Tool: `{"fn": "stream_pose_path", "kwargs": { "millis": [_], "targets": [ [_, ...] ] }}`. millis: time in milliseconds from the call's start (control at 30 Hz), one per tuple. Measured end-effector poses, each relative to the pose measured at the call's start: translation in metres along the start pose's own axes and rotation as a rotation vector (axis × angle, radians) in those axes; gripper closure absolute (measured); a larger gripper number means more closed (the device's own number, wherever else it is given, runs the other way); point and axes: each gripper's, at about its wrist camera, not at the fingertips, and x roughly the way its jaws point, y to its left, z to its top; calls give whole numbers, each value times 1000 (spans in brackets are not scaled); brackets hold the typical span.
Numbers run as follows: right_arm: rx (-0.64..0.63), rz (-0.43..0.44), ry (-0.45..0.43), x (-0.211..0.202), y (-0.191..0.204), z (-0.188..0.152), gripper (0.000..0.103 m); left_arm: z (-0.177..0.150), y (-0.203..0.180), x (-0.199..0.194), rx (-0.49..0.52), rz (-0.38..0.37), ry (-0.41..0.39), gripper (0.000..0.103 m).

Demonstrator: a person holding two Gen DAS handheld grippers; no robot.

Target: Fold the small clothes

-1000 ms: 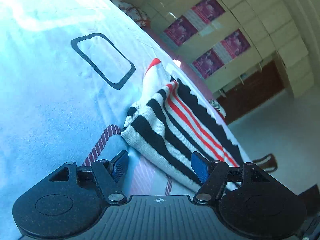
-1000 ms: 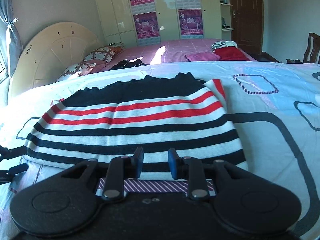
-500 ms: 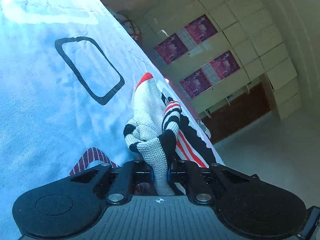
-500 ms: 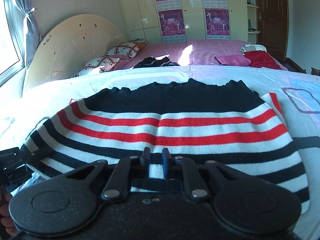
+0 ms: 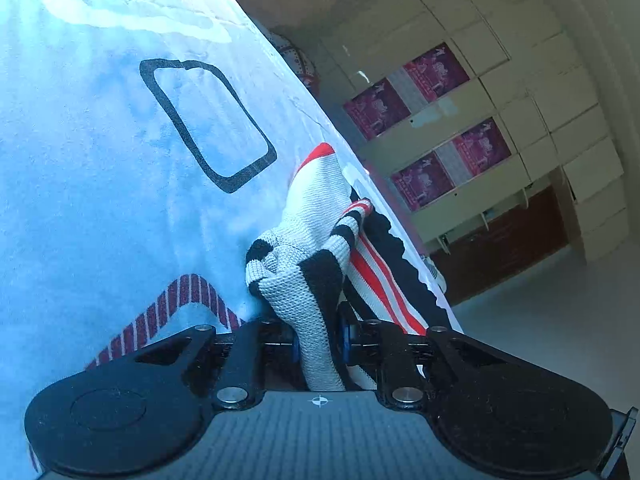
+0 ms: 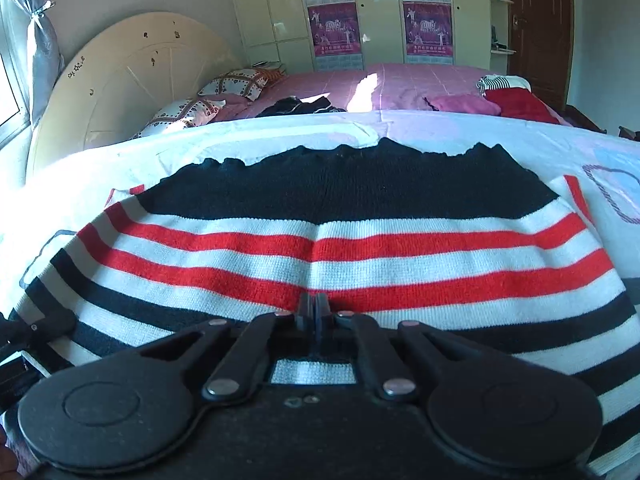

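A small knitted sweater with black, white and red stripes lies spread on the pale blue bed cover. In the left wrist view my left gripper is shut on a bunched corner of the sweater, which rises out of the jaws. In the right wrist view my right gripper is shut, pinching the sweater's near part; fabric shows between its arms. The left gripper shows at the left edge of the right wrist view.
The bed cover carries dark rounded-rectangle prints and a striped patch. Beyond lies a pink bed with pillows and loose clothes. A cream headboard, wardrobe and door stand behind.
Both grippers closed from open onto the sweater. The left one bunched up a corner and lifted it slightly. The right one moved forward over the sweater and pinched it.
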Motion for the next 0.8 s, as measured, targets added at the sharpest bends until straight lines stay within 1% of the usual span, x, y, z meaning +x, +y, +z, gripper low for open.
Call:
{"fn": "stream_pose_path", "kwargs": {
  "millis": [33,100,167,300,400,467,533,567,667,700,800],
  "targets": [
    [-5,-3,2,0,1,1,99,-1,-1,1,-12,4,-11,84],
    [-3,0,4,-2,0,2,99,-2,5,3,-44,-10,-20,89],
    [0,8,-5,-6,-2,2,99,-2,6,5,-31,-26,-17,90],
    [13,13,4,4,-6,1,101,3,7,2,1,-42,-23,91],
    [-4,14,1,5,-6,0,102,11,-17,-8,118,-94,-68,92],
    [5,28,-10,4,-9,-3,102,16,-35,-8,180,-114,-68,92],
    [29,44,-21,4,-13,-5,102,24,-54,-5,242,-110,-50,92],
    [37,49,-25,4,-14,-6,102,28,-62,-2,264,-113,-28,92],
    [47,68,-30,4,-17,-7,102,37,-86,4,352,-90,26,92],
    [52,78,-30,4,-19,-7,102,38,-91,4,363,-91,31,92],
    [72,120,-24,5,-27,-7,103,37,-120,-2,443,-110,21,92]
  ]
}}
